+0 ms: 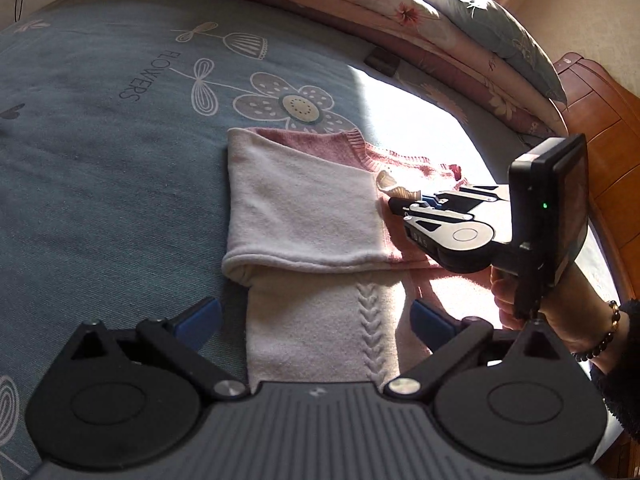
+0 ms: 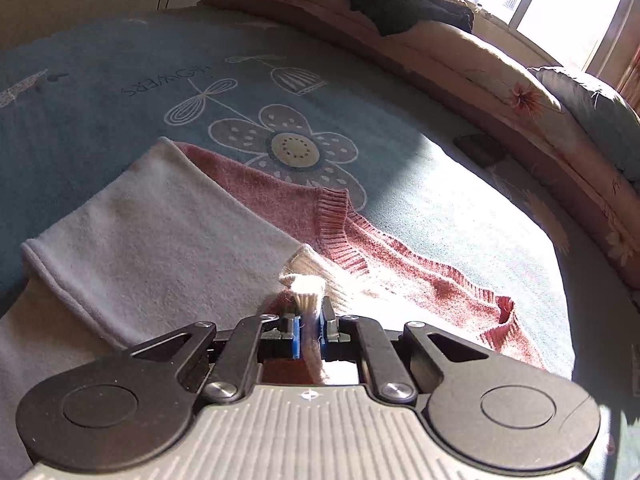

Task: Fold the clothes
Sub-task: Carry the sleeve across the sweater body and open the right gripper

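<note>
Two claws work over one pink and cream sweater [image 1: 312, 216] lying on the blue flowered bedspread [image 1: 100, 160]. The right claw [image 2: 308, 320] is clamped on the cream cuff [image 2: 306, 288] of a sleeve folded across the chest, with the ribbed pink neckline [image 2: 340, 220] just beyond its tips. The left claw [image 1: 316, 320] stands wide apart over the sweater's lower part, gripping nothing. Bare bedspread stretches left of it; folded quilts [image 1: 440, 40] edge the far side.

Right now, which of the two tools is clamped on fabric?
The right tool, on the sunlit side: its blue pads pinch the sweater's cream ribbed cuff. The left tool stands wide open above the cream sweater body, holding nothing.
</note>
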Motion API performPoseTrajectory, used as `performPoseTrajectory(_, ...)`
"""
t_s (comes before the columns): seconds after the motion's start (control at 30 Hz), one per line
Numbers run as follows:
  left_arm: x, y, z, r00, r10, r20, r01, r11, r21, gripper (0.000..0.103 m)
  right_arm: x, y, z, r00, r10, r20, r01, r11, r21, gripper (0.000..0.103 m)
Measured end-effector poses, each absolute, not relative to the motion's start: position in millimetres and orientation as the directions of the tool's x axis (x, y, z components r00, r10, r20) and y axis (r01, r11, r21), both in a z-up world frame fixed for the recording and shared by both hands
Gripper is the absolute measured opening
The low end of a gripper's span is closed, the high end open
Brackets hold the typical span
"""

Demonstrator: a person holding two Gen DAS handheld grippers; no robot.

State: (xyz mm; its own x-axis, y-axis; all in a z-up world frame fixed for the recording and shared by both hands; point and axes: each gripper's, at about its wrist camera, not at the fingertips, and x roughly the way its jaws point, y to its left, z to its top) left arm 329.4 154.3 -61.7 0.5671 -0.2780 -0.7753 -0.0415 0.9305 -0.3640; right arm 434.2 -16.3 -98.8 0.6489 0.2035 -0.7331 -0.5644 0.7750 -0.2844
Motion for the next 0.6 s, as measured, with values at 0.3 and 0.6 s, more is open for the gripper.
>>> performPoseTrajectory(0.3, 325.7, 168.6, -64.8, 0.559, -0.273, -0.783, -0.060, 0.929, -0.366, 0.100, 419.4, 3.2, -88.8, 0.689, 0.219, -0.691, -0.582, 0.735, -0.347, 0.010)
performPoseTrajectory(0.6, 334.1, 167.1, -65.3, 0.555, -0.277, -0.784, -0.042, 0.932, -0.359, 0.100, 428.0, 17.1, -89.4, 0.678, 0.232, -0.698, -0.585, 0.744, -0.322, 0.010)
